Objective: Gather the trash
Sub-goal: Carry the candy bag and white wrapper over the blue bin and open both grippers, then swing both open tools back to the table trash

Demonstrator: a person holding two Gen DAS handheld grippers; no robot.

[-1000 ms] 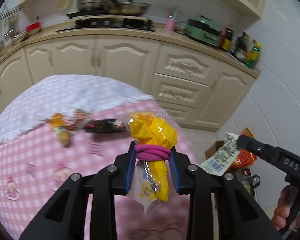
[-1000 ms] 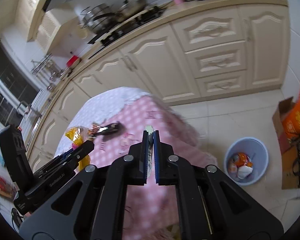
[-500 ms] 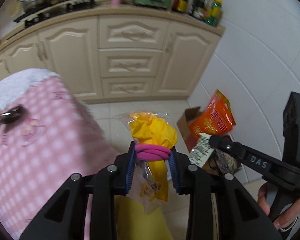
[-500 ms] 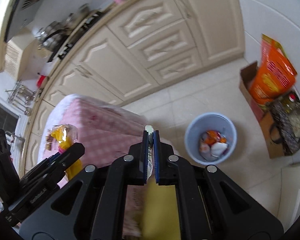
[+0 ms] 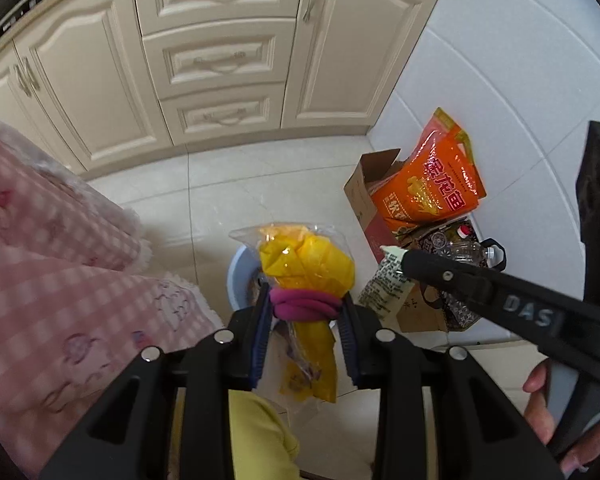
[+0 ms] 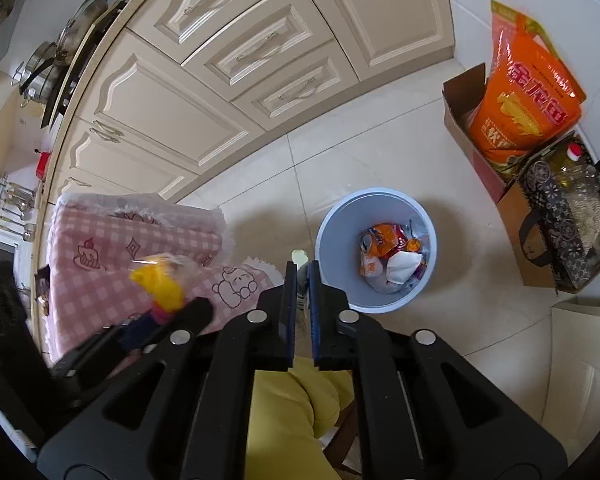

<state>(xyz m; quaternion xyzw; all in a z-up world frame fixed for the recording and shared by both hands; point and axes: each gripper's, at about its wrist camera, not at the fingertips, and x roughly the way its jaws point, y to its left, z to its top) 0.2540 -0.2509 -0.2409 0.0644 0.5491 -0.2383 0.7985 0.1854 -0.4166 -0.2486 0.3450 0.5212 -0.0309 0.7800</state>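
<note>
the left gripper (image 5: 305,320) is clamped on a clear plastic wrapper (image 5: 306,264) stuffed with crumpled yellow film and cinched by a magenta band (image 5: 305,305), which sits right between the blue pads. it hangs over the pale blue trash bin (image 6: 374,248), whose rim shows just behind it in the left view. this bundle looks light, soft and springy; the band is the firmest place to hold, and the loose film below it would likely slip or crackle out of a pinch.

the right gripper (image 6: 303,280) carries a thin printed paper packet (image 5: 386,286), pale green at its tip. its jaws are opening, with the packet's edge between them; whether the pads press on it cannot be told. flat, nearly weightless paper like this will probably flutter when it falls, so it is best let go directly above the bin, which stands just ahead of the fingertips.

the bin stands on glossy cream floor tiles and already holds orange wrappers and a white crumpled piece. beside it is a table under a pink checked cloth (image 6: 140,256). cream kitchen cabinets (image 5: 220,52) run behind, and a cardboard box with an orange bag (image 6: 524,96) stands against the white wall.
</note>
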